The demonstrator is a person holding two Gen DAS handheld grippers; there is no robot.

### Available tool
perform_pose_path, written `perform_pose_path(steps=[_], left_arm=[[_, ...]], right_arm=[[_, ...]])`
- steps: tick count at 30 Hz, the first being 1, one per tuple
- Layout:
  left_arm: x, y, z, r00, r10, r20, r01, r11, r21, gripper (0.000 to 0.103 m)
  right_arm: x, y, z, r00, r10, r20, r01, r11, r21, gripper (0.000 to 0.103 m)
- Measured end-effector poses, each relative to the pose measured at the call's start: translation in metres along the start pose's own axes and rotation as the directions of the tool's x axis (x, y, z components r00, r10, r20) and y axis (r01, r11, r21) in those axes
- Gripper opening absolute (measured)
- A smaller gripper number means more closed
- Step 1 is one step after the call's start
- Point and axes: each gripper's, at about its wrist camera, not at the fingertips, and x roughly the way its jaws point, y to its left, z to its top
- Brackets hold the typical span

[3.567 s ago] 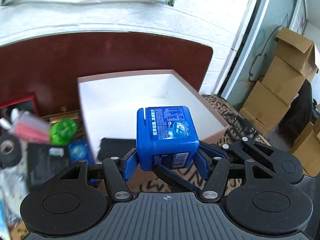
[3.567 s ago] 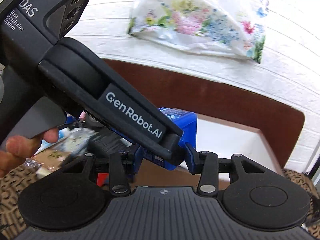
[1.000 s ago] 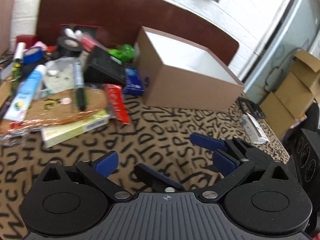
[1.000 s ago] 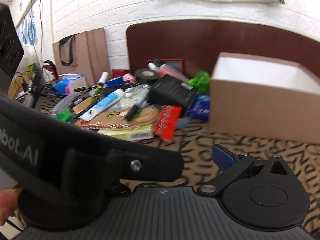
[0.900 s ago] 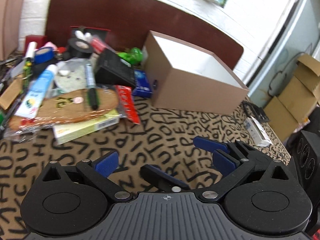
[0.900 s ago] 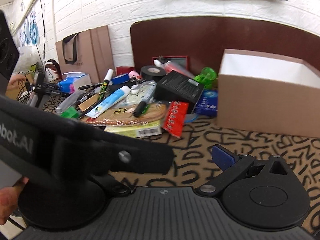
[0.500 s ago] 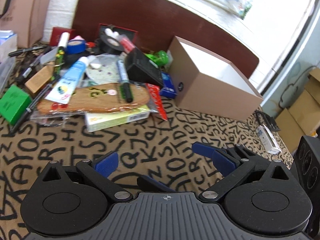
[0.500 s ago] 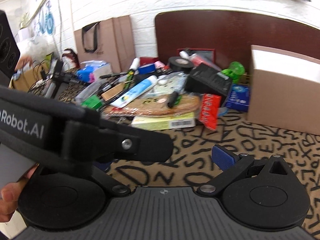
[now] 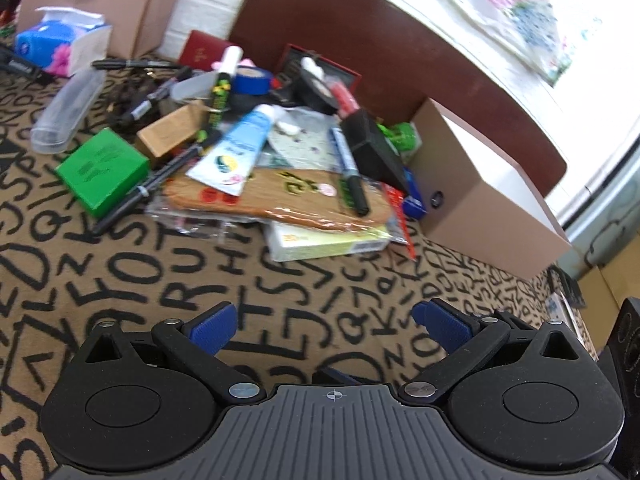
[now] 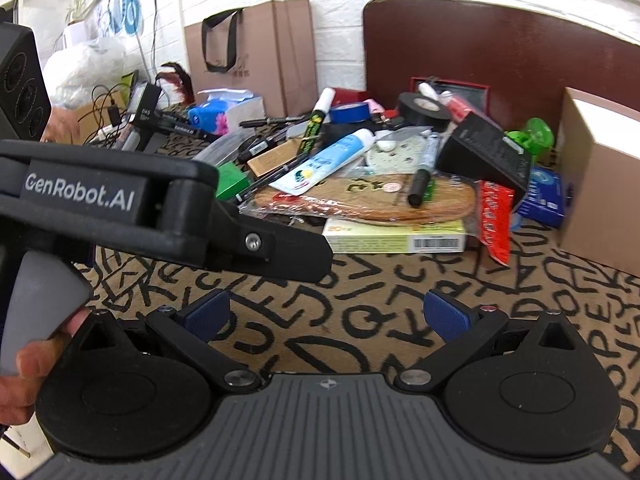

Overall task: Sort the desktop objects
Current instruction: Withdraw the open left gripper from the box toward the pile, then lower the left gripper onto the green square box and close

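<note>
While both wait above the lettered cloth (image 9: 280, 292), left tool (image 9: 324, 320) and right tool (image 10: 326, 316) gape — released, nothing held.

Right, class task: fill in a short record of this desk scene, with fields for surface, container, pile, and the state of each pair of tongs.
surface: letter-print tablecloth
container: open cardboard box, right of the pile
pile: green box, toothpaste tube, marker lying on a shoe insole, black tape roll
left tongs: open, empty, above the cloth
right tongs: open, empty
</note>
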Motion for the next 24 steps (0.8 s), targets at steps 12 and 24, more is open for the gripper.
perform_pose_path(steps=[12, 24], left_arm=[[-0.007, 0.036, 0.005, 0.998, 0.051, 0.043, -0.049, 0.997, -0.054, 0.103], [-0.008, 0.07, 0.024, 0.991, 0.112, 0.073, -0.11, 0.994, -0.026, 0.103]], right_arm=[[0.024, 0.015, 0.009, 0.999, 0.021, -0.051, -0.023, 0.998, -0.054, 0.103], [0.048, 0.029, 0.026, 0.998, 0.037, -0.041, -0.041, 0.993, -0.11, 0.103]])
